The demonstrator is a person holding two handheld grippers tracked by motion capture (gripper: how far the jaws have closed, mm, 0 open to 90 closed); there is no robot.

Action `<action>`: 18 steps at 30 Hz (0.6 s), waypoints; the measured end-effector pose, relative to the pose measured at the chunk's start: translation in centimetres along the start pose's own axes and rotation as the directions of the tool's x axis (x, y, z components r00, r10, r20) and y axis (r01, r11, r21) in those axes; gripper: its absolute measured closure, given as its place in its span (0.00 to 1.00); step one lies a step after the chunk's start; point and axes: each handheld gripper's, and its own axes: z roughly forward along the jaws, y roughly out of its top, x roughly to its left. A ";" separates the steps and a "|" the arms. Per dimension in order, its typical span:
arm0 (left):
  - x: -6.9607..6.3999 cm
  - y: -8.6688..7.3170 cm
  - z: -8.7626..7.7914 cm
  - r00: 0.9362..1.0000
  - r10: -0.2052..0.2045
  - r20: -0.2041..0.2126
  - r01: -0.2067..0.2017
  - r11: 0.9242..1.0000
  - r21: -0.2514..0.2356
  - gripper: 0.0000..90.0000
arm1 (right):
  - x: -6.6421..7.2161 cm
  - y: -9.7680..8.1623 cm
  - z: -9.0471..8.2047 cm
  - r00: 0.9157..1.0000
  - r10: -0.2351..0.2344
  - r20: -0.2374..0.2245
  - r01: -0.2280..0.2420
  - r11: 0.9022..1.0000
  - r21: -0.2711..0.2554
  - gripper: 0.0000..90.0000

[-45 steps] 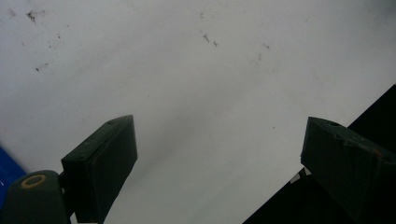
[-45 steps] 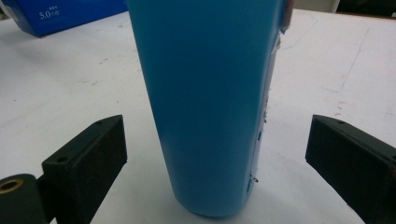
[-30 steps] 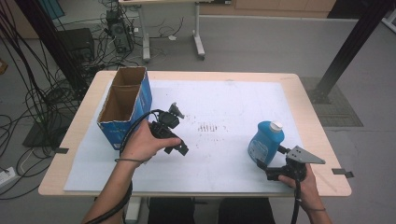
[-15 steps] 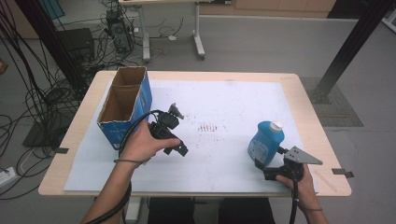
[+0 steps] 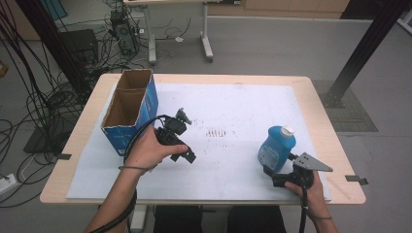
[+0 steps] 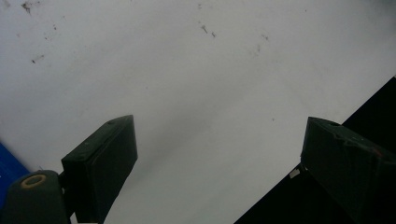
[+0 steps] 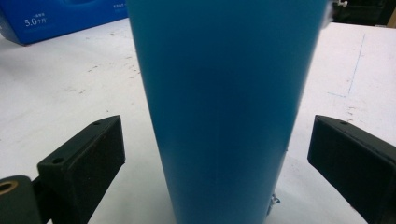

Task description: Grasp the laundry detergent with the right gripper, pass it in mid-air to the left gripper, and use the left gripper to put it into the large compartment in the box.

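Bottle point(image 7: 224, 107) stands between the right hand-held gripper's point(image 7: 217, 168) spread jaws.

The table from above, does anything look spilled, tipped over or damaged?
Nothing spilled or tipped. The blue bottle stands upright with its cap on, and the open cardboard box sits squarely. The white mat just carries dark scuff marks near its middle.

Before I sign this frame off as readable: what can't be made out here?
- Blue bottle, right gripper view: cap and base cut off by the frame edges, surface blurred.
- Bottle label, high view: too small to read.
- Cardboard box, high view: its floor is hidden in shadow behind its own walls.
- Left gripper, high view: jaws partly hidden behind the hand.
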 end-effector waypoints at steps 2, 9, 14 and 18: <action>0.0 0.0 0.0 1.000 0.001 -0.001 -0.001 1.000 0.001 0.12 | 0.0 0.0 0.1 1.000 -0.001 0.001 0.001 1.000 -0.002 0.04; 0.0 0.0 0.0 1.000 0.001 0.008 -0.001 1.000 -0.001 0.12 | 0.0 0.1 0.4 1.000 0.000 0.003 0.000 1.000 -0.004 0.04; 0.0 0.0 0.0 1.000 0.001 0.009 -0.001 1.000 0.000 0.12 | 0.0 0.2 0.7 1.000 0.000 0.007 0.000 1.000 -0.007 0.04; -0.1 0.0 0.0 1.000 0.000 0.008 0.000 1.000 -0.003 0.12 | 0.0 0.3 0.9 1.000 -0.001 0.011 0.001 1.000 -0.008 0.04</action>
